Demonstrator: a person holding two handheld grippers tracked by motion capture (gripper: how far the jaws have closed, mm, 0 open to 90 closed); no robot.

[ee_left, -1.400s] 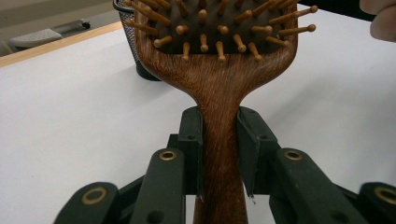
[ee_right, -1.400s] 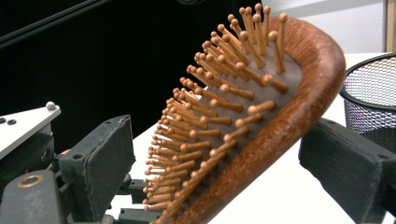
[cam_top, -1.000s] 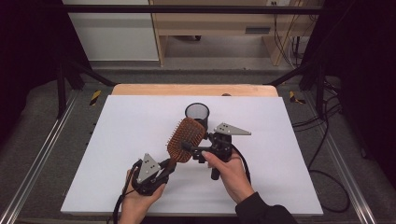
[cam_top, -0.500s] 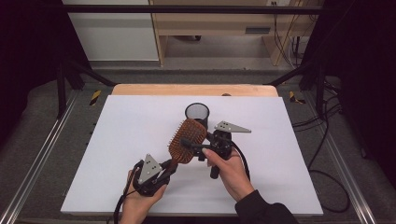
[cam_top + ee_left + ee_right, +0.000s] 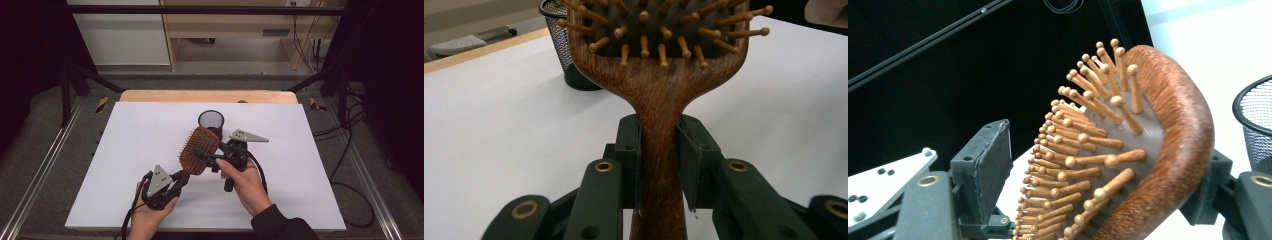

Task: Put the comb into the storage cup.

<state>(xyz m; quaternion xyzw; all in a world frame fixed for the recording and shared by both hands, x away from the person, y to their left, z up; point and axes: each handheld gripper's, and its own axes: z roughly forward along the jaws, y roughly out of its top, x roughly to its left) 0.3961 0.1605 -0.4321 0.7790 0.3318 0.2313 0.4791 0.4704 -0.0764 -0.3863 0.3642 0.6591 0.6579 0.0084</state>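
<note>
Just in front of the black mesh pen cup [image 5: 211,122], a wooden paddle hairbrush [image 5: 199,150] is held up off the white table top [image 5: 125,150], head tilted toward the cup, handle running down toward the person. Left gripper [image 5: 181,178] clamped on the brush handle, both pads tight against the wood in the left gripper view [image 5: 659,170]. Right gripper [image 5: 200,155] straddles the brush head [image 5: 1128,150]: its jaws have just been closing, one pad behind the wooden back, the other pad [image 5: 993,155] facing the bristle tips with a gap, so not yet gripping. Cup stands upright beyond the brush, near the table's far edge; inside looks empty, can't tell the bottom.
</note>
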